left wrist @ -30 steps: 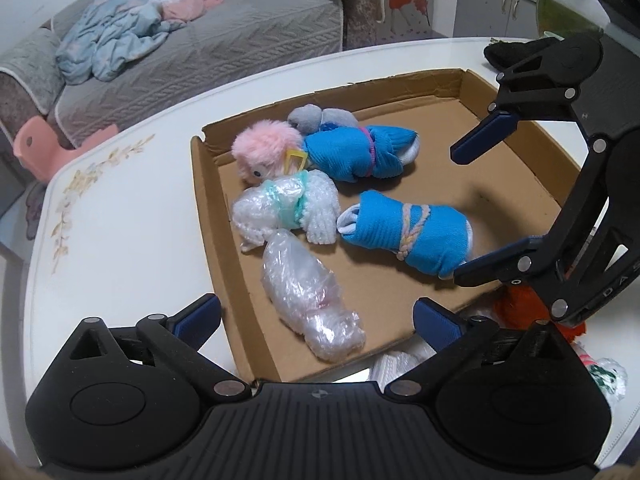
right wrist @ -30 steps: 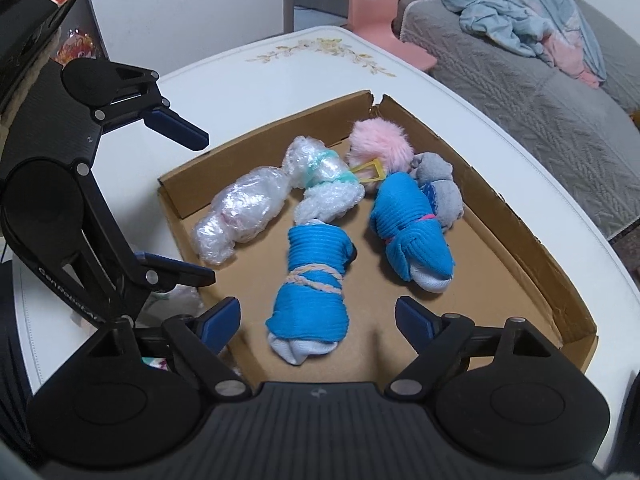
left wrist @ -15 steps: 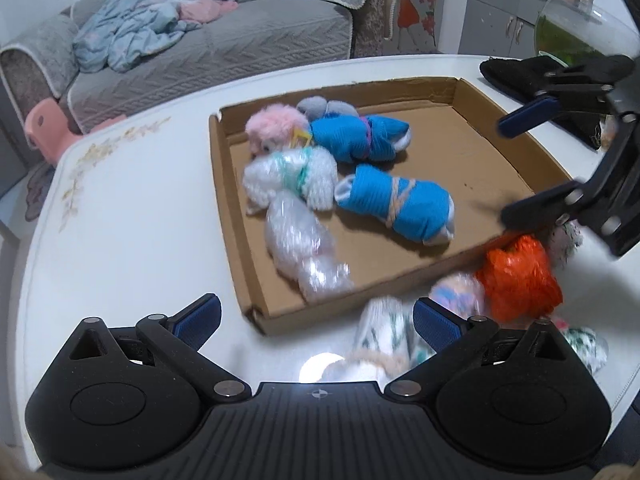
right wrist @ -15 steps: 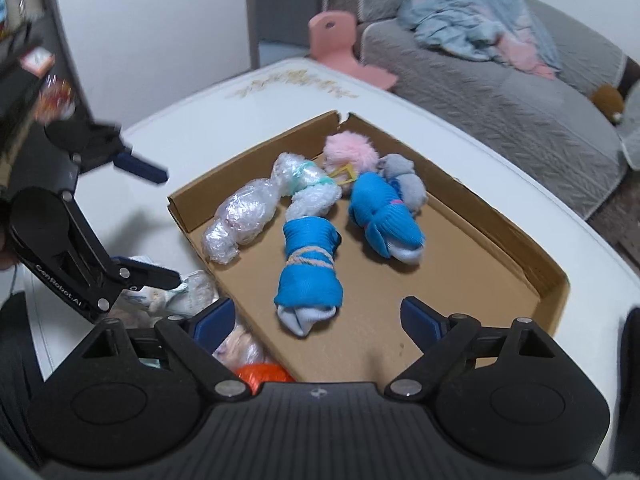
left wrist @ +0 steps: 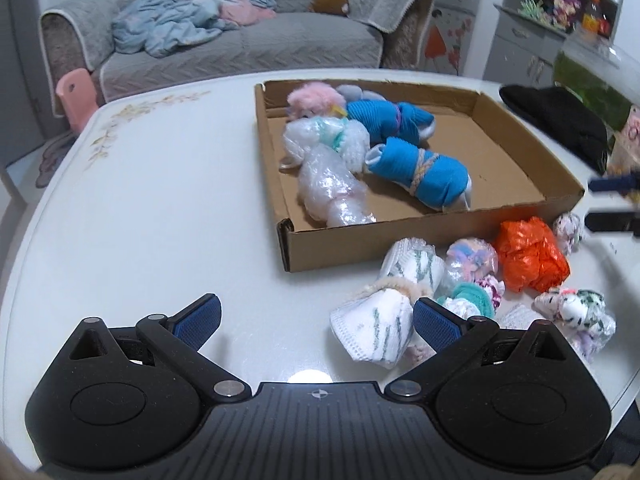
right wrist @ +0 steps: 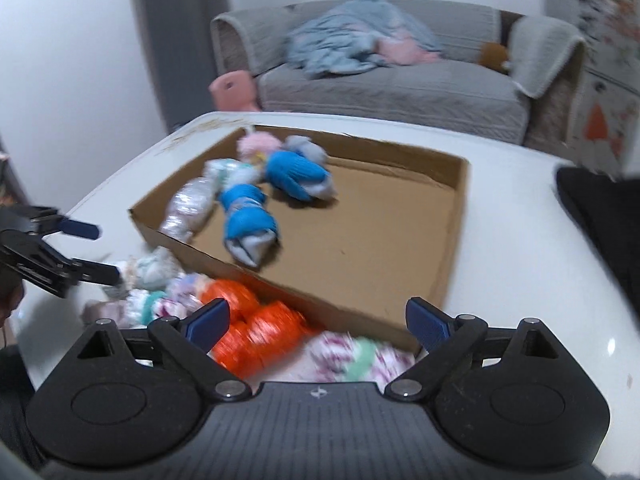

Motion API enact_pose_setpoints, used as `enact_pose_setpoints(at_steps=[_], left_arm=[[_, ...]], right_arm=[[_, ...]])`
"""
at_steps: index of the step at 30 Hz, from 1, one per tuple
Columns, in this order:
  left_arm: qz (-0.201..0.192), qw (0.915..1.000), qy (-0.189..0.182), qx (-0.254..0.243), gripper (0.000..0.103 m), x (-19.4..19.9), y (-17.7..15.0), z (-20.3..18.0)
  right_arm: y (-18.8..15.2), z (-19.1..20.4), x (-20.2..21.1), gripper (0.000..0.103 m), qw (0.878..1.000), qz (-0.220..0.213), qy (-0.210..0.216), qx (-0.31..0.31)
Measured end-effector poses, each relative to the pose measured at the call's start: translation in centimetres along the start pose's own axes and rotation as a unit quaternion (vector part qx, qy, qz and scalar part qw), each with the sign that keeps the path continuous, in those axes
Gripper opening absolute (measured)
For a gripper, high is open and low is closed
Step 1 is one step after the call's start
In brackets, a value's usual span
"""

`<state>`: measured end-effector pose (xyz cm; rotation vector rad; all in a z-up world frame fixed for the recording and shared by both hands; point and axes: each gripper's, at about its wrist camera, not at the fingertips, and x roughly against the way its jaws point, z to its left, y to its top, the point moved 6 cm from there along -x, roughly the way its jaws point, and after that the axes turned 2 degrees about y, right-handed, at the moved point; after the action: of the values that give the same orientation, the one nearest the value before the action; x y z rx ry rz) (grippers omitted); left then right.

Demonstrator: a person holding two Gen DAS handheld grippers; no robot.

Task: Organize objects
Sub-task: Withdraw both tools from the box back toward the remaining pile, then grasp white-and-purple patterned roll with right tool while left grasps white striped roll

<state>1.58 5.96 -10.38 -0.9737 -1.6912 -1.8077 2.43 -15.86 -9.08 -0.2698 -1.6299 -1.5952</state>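
Surface: a glossy white counter with rounded edge and a faint floral print at its far left corner. The left gripper hangs over it with fingers set wide apart, nothing between them. A white knit bundle lies just inside its right finger. Beside it lies a loose heap of small wrapped bundles, among them a crinkled orange plastic one. The right gripper, its view blurred, is likewise spread and empty above that heap. Next, a shallow cardboard tray holds two blue sock rolls, two clear plastic-wrapped bundles and a pink fluffy ball, clustered at its left side. Beyond: a grey quilted sofa carrying crumpled blue cloth.
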Motion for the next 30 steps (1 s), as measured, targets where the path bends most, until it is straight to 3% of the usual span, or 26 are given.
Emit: enact_pose_setpoints(at_steps=[3, 13, 16, 19, 25, 30], left_arm=[[-0.003, 0.9998, -0.007, 0.017, 0.102, -0.4, -0.1, -0.4], [-0.007, 0.9999, 0.002, 0.011, 0.101, -2.3, -0.2, -2.6], [-0.019, 0.9998, 0.003, 0.009, 0.098, -2.2, -0.4, -2.9], [-0.013, 0.9998, -0.01, 0.014, 0.087, -2.4, -0.9, -3.1], [-0.013, 0.9999, -0.005, 0.002, 0.08, -2.3, -0.9, -3.4], [-0.017, 0.9997, 0.013, -0.014, 0.047, -2.0, -0.8, -3.5]], right_arm=[[-1.0, -0.3, -1.0, 0.094, 1.0, 0.0, -0.029, 0.007], [-2.9, -1.9, -3.2, 0.092, 0.999, -0.006, -0.043, -0.022], [-3.1, -2.4, -3.0, 0.081, 0.998, -0.014, -0.038, -0.039], [-3.3, -2.5, -2.6, 0.075, 0.998, -0.021, -0.039, -0.035], [-3.7, -2.5, -2.1, 0.065, 0.998, -0.028, -0.042, -0.034], [-4.3, -2.5, -1.5, 0.062, 0.998, -0.033, -0.041, -0.027]])
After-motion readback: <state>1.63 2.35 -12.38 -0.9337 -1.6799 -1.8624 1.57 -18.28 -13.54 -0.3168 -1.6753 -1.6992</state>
